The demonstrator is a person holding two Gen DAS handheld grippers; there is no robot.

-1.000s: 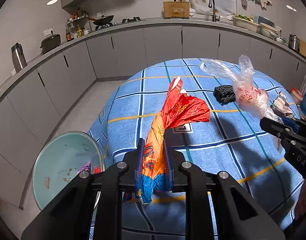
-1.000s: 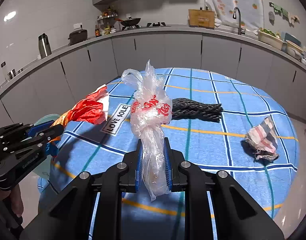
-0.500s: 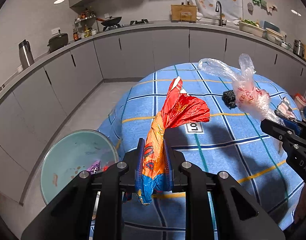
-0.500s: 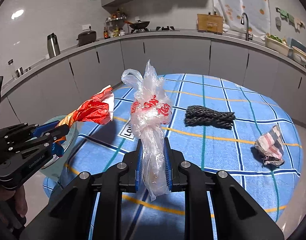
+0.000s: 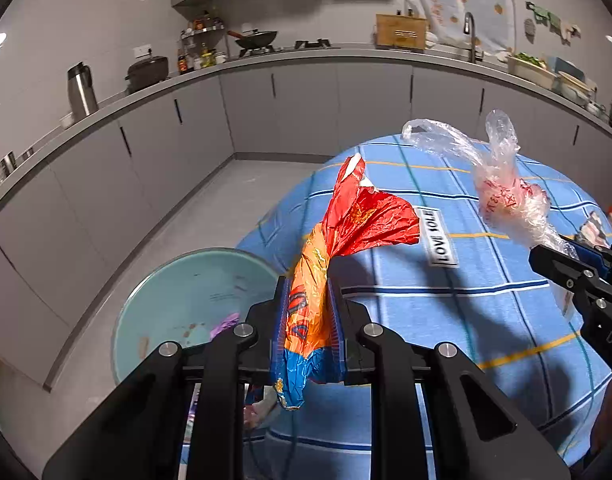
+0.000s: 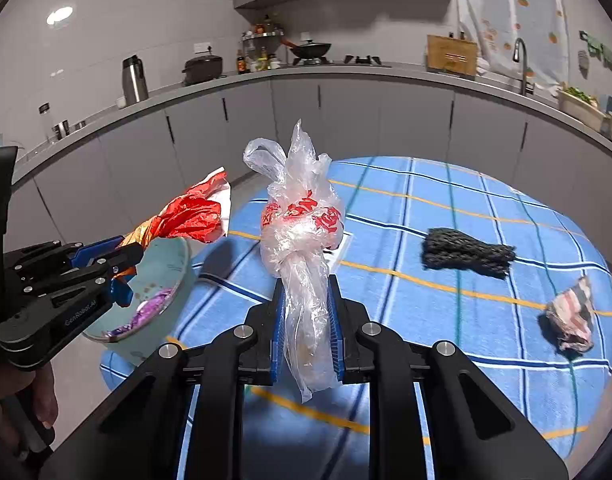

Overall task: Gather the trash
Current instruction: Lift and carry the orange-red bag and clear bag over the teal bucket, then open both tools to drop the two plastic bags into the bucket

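My left gripper (image 5: 309,324) is shut on a crumpled red, orange and blue snack wrapper (image 5: 358,220) that sticks up above its pads. The same wrapper (image 6: 190,216) shows at the left of the right wrist view, held over a pale green bin (image 6: 166,264). That bin (image 5: 178,296) stands on the floor beside the table and holds some purple and red scraps. My right gripper (image 6: 306,324) is shut on a knotted clear plastic bag (image 6: 302,224) with red print; the bag (image 5: 506,196) appears at the right of the left wrist view.
The round table (image 6: 446,300) wears a blue checked cloth. On it lie a black knitted piece (image 6: 466,254), a striped crumpled rag (image 6: 572,316) and a white "LOVE SOLE" label (image 5: 438,236). Grey kitchen cabinets (image 5: 306,108) curve behind. A person's hand (image 6: 46,396) holds the left gripper.
Both grippers have swung left toward the table's edge with their loads. The green bin now sits closer to the middle of the left wrist view, and the black piece and rag have shifted right.
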